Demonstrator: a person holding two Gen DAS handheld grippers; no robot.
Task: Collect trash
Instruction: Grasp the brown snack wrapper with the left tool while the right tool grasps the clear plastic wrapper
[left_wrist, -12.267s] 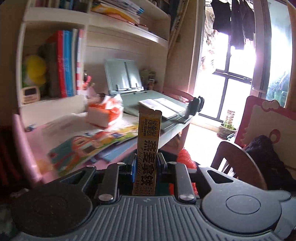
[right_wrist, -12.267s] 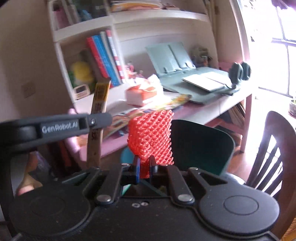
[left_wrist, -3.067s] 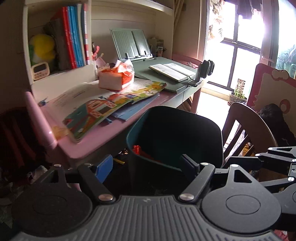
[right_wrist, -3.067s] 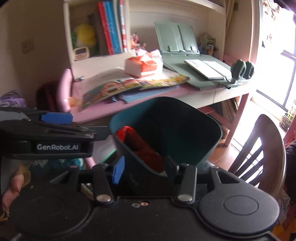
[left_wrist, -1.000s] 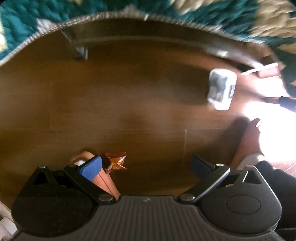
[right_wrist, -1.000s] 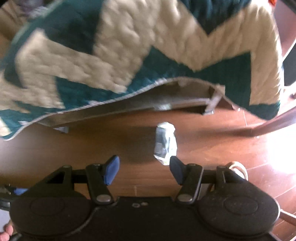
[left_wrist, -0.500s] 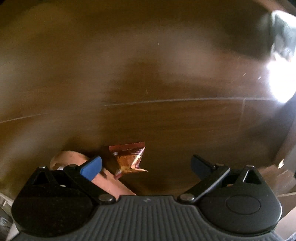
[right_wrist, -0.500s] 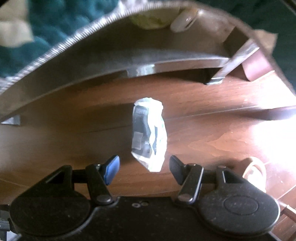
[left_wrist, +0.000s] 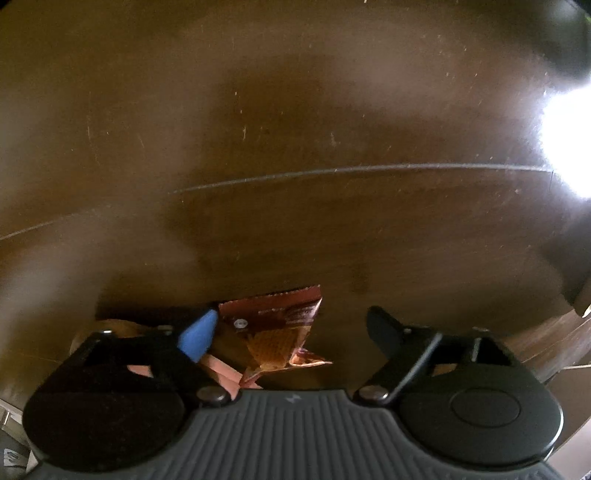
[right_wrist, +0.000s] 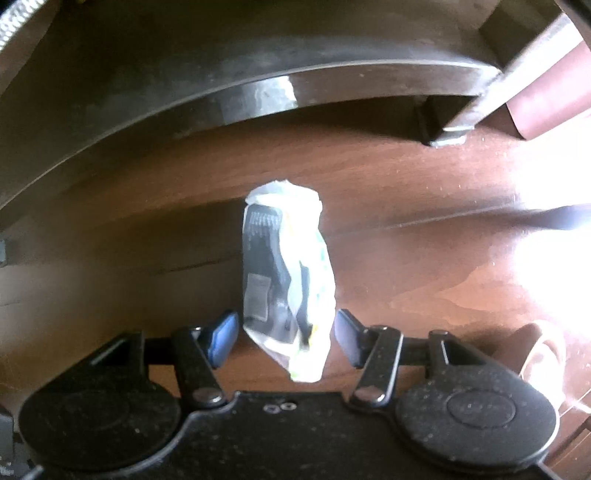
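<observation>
Right now you've got both grippers low over the dark brown wooden floor, each lined up on its own bit of trash, and neither piece is grabbed yet.

Your left gripper has its fingers spread wide, though they've just been closing in a bit. The crinkled orange-brown foil snack wrapper lies flat on the floor between them, tucked right up against the blue-tipped finger and well short of the black one on the other side. No pinch there, so you'd probably want to centre it a touch before squeezing, or the wrapper may just get shoved sideways.

Your right gripper looks better set. Its fingers have just been narrowing too, and the crumpled white-and-black plastic packet sits with its near end between the tips, a small gap on each side, the rest of it sticking out ahead toward the dark bed frame. Fingers apart, not pressing on it.

So progress-wise: these two pieces are still on the floor. What's left, I'd guess, is close, lift, and carry both off to wherever the trash goes. No bin is in view from down here.
</observation>
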